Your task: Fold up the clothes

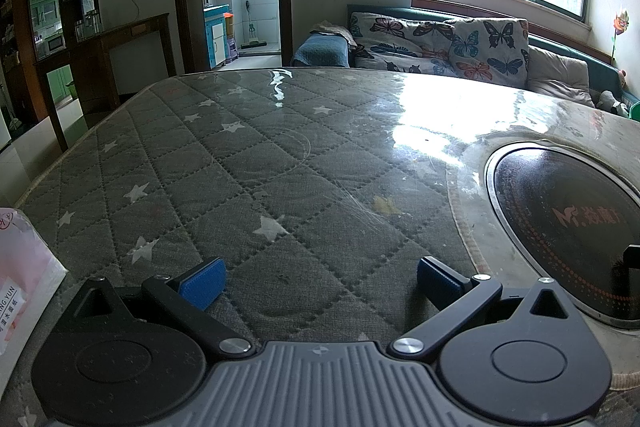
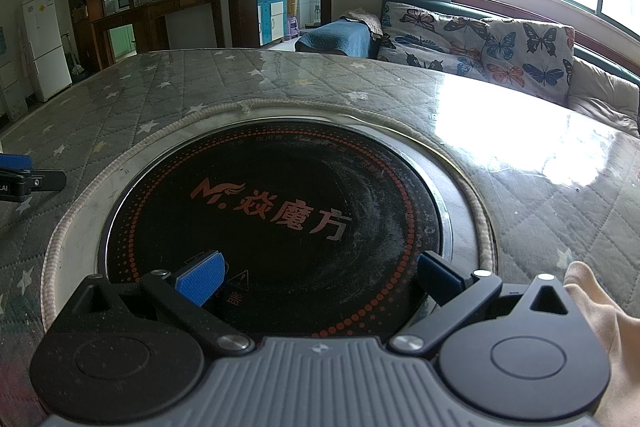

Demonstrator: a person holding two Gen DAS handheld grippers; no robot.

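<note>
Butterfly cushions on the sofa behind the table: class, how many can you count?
2. One butterfly cushion lies at the sofa's left end beside the blue blanket; the other stands to its right under the window. More may be hidden.

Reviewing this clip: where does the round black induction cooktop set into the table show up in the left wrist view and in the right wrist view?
Left wrist view: the induction cooktop sits at the right edge, partly cut off, right of the open left hand-held gripper.
Right wrist view: it fills the centre, directly ahead of the open right hand-held gripper.
Shared landmark: the butterfly-print cushions on the sofa beyond the table.
</note>
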